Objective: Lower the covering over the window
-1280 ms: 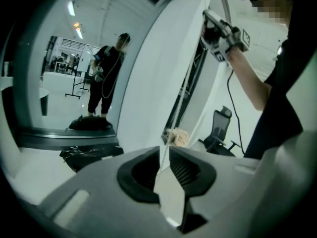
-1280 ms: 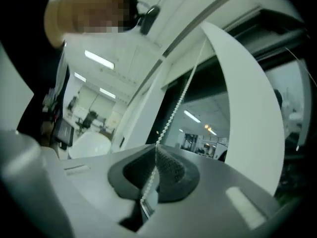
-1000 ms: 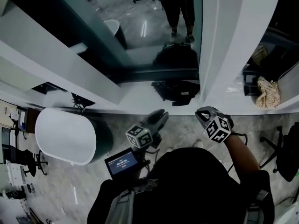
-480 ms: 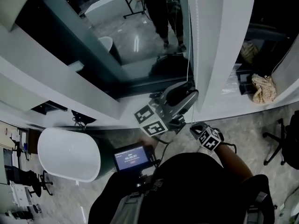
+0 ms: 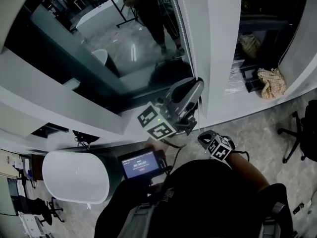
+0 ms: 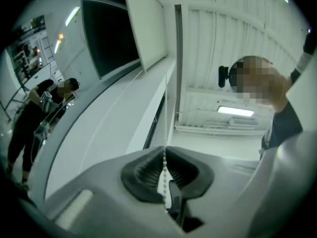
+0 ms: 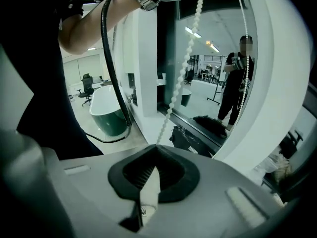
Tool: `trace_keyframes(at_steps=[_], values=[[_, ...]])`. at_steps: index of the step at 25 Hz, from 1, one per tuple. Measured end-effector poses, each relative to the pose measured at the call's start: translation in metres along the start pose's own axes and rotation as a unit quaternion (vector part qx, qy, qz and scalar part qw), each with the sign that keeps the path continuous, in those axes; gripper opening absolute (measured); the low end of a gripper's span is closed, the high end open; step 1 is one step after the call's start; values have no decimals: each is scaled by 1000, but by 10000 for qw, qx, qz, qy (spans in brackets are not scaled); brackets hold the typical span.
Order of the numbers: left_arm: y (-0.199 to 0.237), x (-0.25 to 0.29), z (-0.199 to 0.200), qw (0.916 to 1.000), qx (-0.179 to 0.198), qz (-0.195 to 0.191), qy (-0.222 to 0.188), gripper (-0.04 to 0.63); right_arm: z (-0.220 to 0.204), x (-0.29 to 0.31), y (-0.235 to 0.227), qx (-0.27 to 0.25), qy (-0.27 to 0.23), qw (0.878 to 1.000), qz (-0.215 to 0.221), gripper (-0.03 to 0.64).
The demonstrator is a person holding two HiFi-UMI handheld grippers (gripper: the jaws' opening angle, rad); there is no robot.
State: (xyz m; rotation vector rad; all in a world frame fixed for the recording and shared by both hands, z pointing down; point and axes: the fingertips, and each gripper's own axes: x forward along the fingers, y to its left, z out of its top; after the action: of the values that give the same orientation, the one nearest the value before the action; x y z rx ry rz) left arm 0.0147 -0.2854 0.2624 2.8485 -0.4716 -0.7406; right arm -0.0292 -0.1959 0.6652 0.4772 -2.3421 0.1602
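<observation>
Overhead, the left hand-held gripper (image 5: 196, 82) was held raised against the white pillar (image 5: 220, 43) beside the window (image 5: 124, 48). Its jaws had just been closing, and in the left gripper view (image 6: 165, 150) they were seen clenched on the bead chain (image 6: 164, 163). The chain ran up from between the ribbed pads (image 6: 143, 170) along the white window frame (image 6: 148, 98).

Lower and nearer the body, the right hand-held gripper (image 5: 204, 136) was pointed downward. In its own view (image 7: 157, 148) the jaws were pressed together on the same bead chain (image 7: 181, 78) – at its lower part, where a white tab (image 7: 148, 188) lay flat between the pads. From the tips the chain rose slantwise toward the left hand.

In the head view the bead chain (image 5: 186, 38) was seen hanging down the edge of the pillar to the left gripper. The covering itself could not be made out with certainty in any view.

A person (image 5: 151, 6) was seen beyond the glass. A white bathtub (image 5: 74, 175) stood on the floor at the left, and a small lit screen (image 5: 141, 163) was carried at the chest – just beside the tub's end.
</observation>
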Motion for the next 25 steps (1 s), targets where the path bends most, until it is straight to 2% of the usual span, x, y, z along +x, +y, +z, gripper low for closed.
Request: trace_keyframes(at_steps=[3, 5, 7, 8, 9, 10, 12, 13, 14, 15, 16, 17, 19, 22, 25], values=[[6, 0, -21, 9973, 445, 222, 531, 12, -22, 3, 6, -92, 486, 9987, 156, 3], [19, -13, -52, 9934, 436, 500, 937, 12, -49, 6, 9, -26, 916, 9956, 195, 6], [43, -38, -102, 9841, 379, 909, 1477, 12, -68, 2, 5, 342, 946, 9949, 61, 17], [57, -57, -134, 9750, 355, 1149, 1866, 12, -71, -2, -1, 644, 799, 9947, -34, 39], [69, -78, -169, 9626, 262, 1395, 2309, 12, -69, -7, -8, 992, 563, 9934, -124, 63], [78, -104, -205, 9471, 63, 1631, 2762, 12, -62, -14, -17, 1344, 244, 9904, -202, 79], [82, -160, -275, 9107, -552, 2008, 3568, 12, -34, -35, -36, 1959, -649, 9780, -308, 98], [76, -187, -303, 8932, -869, 2127, 3866, 12, -12, -50, -46, 2200, -1212, 9674, -316, 98], [67, -208, -324, 8792, -1148, 2203, 4066, 14, 15, -70, -56, 2396, -1828, 9531, -273, 98], [55, -224, -338, 8700, -1371, 2237, 4175, 14, 45, -92, -64, 2550, -2453, 9351, -184, 107], [44, -234, -348, 8658, -1535, 2217, 4215, 14, 75, -116, -72, 2643, -3035, 9154, -79, 107], [34, -238, -356, 8663, -1644, 2141, 4204, 14, 104, -140, -78, 2647, -3528, 8975, 17, 107], [17, -236, -364, 8714, -1716, 1974, 4151, 14, 160, -186, -84, 2389, -4222, 8743, 173, 117], [0, -230, -370, 8751, -1668, 1800, 4171, 14, 236, -247, -81, 1697, -4838, 8579, 332, 147], [-6, -233, -367, 8779, -1674, 1791, 4113, 14, 297, -288, -88, 1236, -5136, 8485, 313, 149]])
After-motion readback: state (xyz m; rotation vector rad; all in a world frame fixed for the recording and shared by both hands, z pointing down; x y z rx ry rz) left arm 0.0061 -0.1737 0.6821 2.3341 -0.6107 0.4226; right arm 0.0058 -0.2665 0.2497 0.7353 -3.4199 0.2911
